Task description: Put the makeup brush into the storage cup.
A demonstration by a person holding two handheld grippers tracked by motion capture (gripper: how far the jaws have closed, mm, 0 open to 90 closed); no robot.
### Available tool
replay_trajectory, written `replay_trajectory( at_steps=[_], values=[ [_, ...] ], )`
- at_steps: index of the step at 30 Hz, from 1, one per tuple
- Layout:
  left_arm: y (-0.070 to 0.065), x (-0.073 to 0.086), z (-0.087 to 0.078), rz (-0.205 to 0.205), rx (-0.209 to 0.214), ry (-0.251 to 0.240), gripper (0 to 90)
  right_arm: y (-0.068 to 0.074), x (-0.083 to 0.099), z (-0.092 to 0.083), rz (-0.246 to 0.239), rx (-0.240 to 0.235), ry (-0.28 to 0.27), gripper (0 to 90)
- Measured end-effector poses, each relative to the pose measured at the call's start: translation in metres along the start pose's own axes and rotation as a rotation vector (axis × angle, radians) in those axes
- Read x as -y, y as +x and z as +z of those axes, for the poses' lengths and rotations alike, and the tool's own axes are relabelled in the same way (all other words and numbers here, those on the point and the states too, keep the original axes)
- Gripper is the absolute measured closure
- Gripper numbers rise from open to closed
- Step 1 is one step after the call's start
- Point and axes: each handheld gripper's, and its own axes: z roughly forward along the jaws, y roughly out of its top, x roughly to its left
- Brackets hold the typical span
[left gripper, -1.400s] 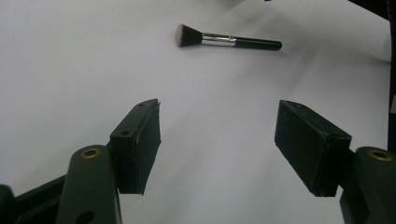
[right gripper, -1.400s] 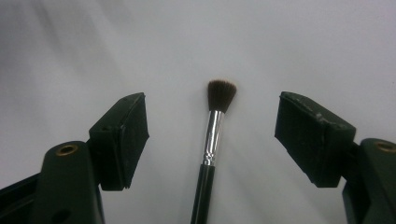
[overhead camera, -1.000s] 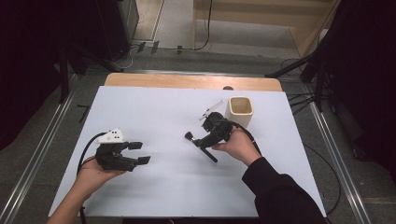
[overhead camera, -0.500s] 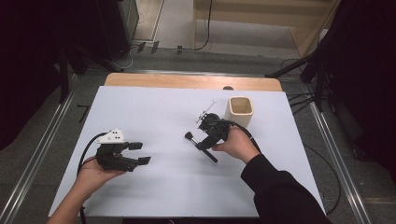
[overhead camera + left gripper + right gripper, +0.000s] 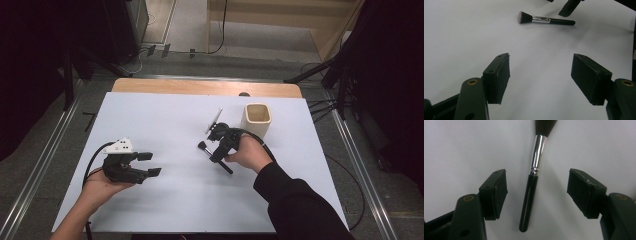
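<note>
Brush point(image 5: 214, 156) lies flat on the table point(image 5: 165, 107), left of the cup point(image 5: 257, 119). Left gripper point(image 5: 148, 164), well left of the cup, rests with jaws apart, empty. Right gripper point(image 5: 536, 195) straddles the brush handle; its jaws have just been closing, pads not yet touching. Gripping and lifting remain.

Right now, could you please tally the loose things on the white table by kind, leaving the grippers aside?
Black-handled makeup brush: 1
Beige cup: 1
Slim pale stick-like item, too small to identify: 1
Total: 3
</note>
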Motion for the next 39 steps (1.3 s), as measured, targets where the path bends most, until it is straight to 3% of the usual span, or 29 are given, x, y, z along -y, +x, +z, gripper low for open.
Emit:
replay_trajectory(
  at_steps=[20,24,26,29,35,39],
  values=[
    [0.000,0.000,0.000,0.000,0.001,-0.001,32.1,0.002,0.003,0.032,0.014,0.017,0.032,41.6],
    [0.000,0.000,0.000,0.001,0.000,0.000,32.2,0.002,0.002,0.031,0.014,0.037,0.022,47.1],
    [0.000,0.000,0.000,0.000,0.000,-0.001,32.2,0.004,0.002,0.030,0.010,0.035,0.023,57.5],
    [0.000,0.000,0.000,-0.001,-0.001,0.000,32.1,0.007,0.001,0.030,0.009,0.042,0.027,62.4],
    [0.000,0.000,0.000,-0.001,-0.001,0.000,32.1,0.009,-0.001,0.030,0.045,0.036,0.044,75.7],
    [0.000,0.000,0.001,-0.001,-0.001,0.001,32.1,0.008,-0.001,0.030,0.067,0.037,0.047,78.8]
  ],
)
